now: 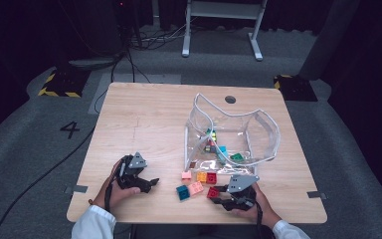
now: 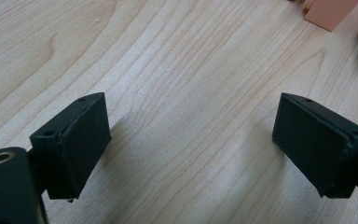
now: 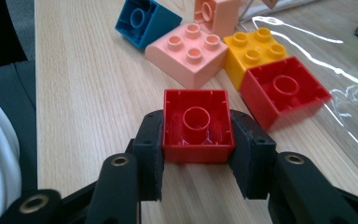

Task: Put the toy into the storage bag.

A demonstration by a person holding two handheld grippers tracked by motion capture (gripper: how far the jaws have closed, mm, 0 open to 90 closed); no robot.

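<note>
Right hand-held gripper (image 3: 196, 154) clamps a red brick (image 3: 196, 126) near the table's front edge (image 1: 194, 219); left hand-held gripper (image 2: 191, 140) gapes wide.

The table (image 1: 144, 124) is pale, matt wood grain. The red brick (image 3: 196, 126) and the peach brick (image 3: 189, 51) are glossy, smooth plastic. The bag (image 1: 263, 134) near the table's right edge is clear, shiny film. The gripper pads (image 2: 74, 140) look matt black and rubbery.

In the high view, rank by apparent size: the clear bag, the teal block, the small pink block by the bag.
1. Clear bag, by far the largest.
2. Teal block.
3. Small pink block, though it looks only slightly smaller than the teal one, so that order is unsure.
</note>
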